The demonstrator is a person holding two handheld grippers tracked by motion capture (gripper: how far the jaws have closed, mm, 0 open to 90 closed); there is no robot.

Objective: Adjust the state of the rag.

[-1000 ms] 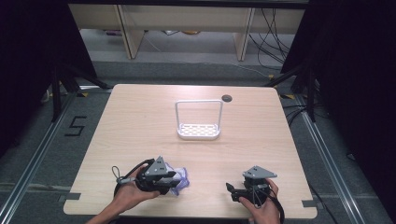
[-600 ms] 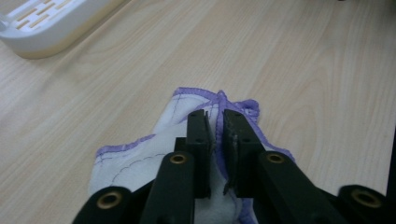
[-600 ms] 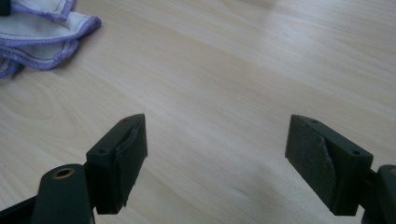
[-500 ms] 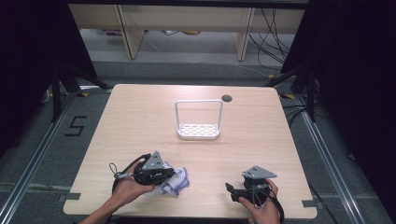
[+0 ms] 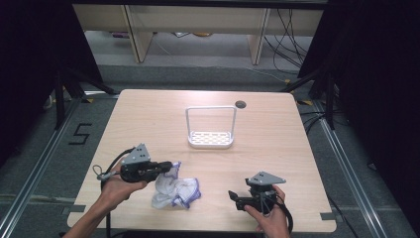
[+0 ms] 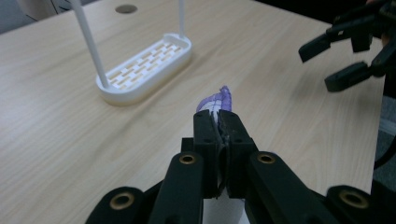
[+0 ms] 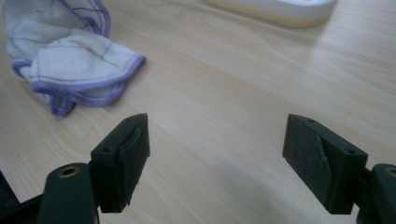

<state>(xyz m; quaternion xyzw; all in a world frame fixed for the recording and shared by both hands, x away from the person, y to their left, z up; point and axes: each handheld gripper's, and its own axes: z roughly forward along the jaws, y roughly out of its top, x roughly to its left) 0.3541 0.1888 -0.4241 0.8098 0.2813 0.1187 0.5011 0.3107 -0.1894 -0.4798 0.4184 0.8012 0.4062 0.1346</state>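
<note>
Left gripper [image 5: 168,166] low at table's [image 5: 277,139] near-left, pointing right, jaws closed on cloth [image 5: 176,191] edge | right gripper [image 5: 233,197] near front-right edge, jaws spread wide, holding nothing | cloth white, purple-hemmed, crumpled, lying between grippers | white slotted rack [image 5: 210,139] mid-table, well apart | bare wood between cloth and rack
</note>
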